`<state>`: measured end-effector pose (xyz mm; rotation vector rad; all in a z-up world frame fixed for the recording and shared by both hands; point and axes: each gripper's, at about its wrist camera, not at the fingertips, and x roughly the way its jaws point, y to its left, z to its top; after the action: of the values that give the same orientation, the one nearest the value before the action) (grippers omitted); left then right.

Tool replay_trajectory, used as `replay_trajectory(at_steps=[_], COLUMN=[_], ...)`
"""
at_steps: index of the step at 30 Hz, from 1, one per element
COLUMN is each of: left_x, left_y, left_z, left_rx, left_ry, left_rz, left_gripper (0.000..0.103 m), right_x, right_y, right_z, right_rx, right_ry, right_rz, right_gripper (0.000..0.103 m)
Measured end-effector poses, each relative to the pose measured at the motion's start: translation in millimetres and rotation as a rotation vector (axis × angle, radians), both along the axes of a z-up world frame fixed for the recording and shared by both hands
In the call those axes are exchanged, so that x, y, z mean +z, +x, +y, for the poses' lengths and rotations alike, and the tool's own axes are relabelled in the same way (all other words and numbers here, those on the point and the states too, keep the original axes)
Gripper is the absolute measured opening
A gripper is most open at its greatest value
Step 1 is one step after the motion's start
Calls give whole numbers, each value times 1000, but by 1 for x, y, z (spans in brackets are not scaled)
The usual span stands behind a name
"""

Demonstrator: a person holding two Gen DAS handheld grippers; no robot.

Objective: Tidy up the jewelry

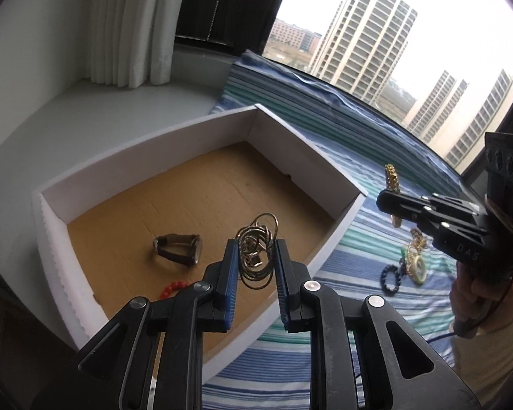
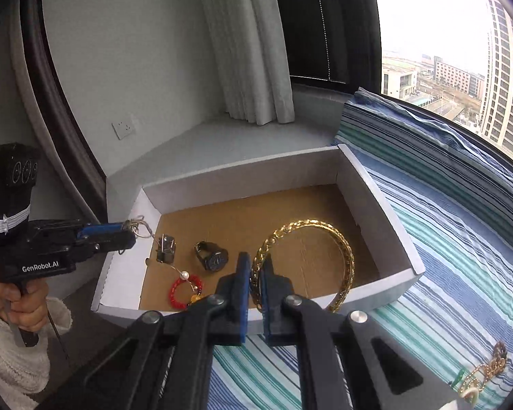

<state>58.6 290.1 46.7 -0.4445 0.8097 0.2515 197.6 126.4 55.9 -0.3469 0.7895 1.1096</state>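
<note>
my left gripper (image 1: 256, 266) clamped on a thin coiled chain (image 1: 258, 256) over the box (image 1: 147, 150), my right gripper (image 2: 255, 290) clamped on a gold chain (image 2: 311, 239) above the box, watch (image 1: 178, 247) and red bracelet (image 2: 184, 290) inside.

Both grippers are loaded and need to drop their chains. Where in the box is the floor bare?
The far half of the box floor is bare, bordered by the back and right walls. The near-left corner is crowded: the watch and red bead bracelet lie there.
</note>
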Motion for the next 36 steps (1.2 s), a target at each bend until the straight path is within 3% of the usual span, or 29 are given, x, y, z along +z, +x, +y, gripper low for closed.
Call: replay_trajectory(at_steps=[6, 12, 15, 16, 17, 18, 19, 20, 27, 32, 34, 36], left_x=[-31, -65, -78, -81, -84, -84, -82, -79, -47, -38, -41, -46], left_y=[26, 49, 60, 62, 64, 63, 61, 56, 20, -2, -6, -7], left_z=[3, 0, -2, -1, -1, -1, -1, -1, -24, -69, -91, -114], left_rx=[38, 92, 124, 136, 143, 152, 163, 175, 176, 116, 68, 11], left_ry=[-6, 16, 34, 39, 43, 46, 52, 63, 144, 199, 201, 190], left_rz=[62, 151, 184, 191, 196, 198, 192, 178, 76, 14, 12, 16], left_gripper=[19, 19, 23, 27, 39, 46, 61, 70, 84, 91, 93, 93], right_x=[-28, -78, -103, -110, -114, -116, -114, -109, -71, -66, -74, -82], right_y=[24, 43, 54, 59, 62, 64, 66, 67, 43, -2, -20, -40], right_z=[40, 79, 89, 91, 90, 88, 84, 78, 16, -46, -71, -101], right_rx=[22, 15, 5, -10, -23, -38, -58, -74, -142, -202, -225, -272], right_ry=[-80, -270, -339, -357, -359, -348, -324, -291, -145, -138, -150, -175], right_rz=[2, -40, -13, -4, 7, 16, 24, 35, 45, 6, 9, -19], right_gripper=[6, 6, 8, 12, 19, 41, 52, 53, 53, 54, 62, 63])
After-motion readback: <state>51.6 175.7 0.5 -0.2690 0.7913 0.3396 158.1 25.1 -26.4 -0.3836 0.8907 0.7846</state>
